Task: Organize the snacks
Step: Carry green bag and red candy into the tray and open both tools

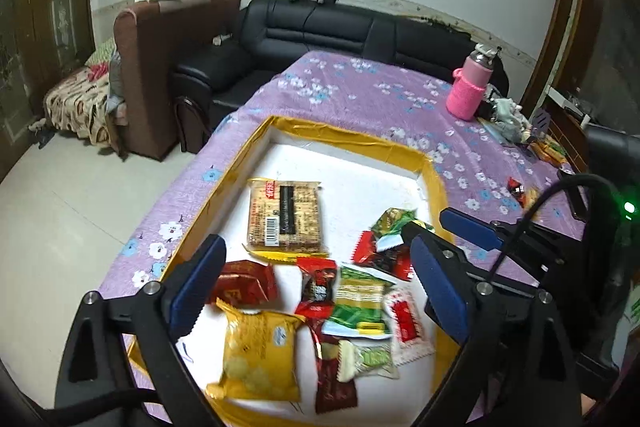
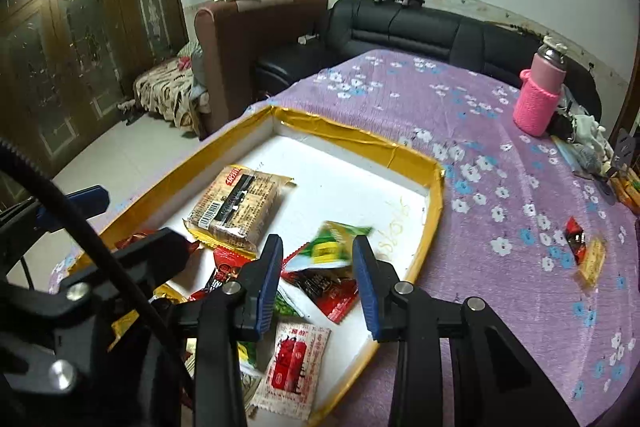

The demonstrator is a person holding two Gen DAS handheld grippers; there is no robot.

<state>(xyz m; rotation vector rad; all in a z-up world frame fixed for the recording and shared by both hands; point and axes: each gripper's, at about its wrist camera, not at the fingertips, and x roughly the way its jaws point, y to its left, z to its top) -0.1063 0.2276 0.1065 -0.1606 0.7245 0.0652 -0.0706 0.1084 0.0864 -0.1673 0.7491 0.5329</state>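
- Two grippers are seen over a tray with a gold rim and white floor, set on a table under a purple flowered cloth.
- Much of the tray's near left corner is hidden in the right wrist view by the left gripper and a black cable.
- Left gripper: jaws spread wide, nothing held; packets lie below between its fingers.
- Right gripper: jaws partly open; a blurred green packet is seen between the fingers, but whether it is touched cannot be told.
- One large biscuit pack lies in the tray's middle, and one yellow bag near its front edge.
- About ten small packets are heaped in the tray; the overlap and blur prevent an exact count.
- Two sweets, one red and one yellow, lie outside on the cloth.
- One pink bottle stands at the far right.
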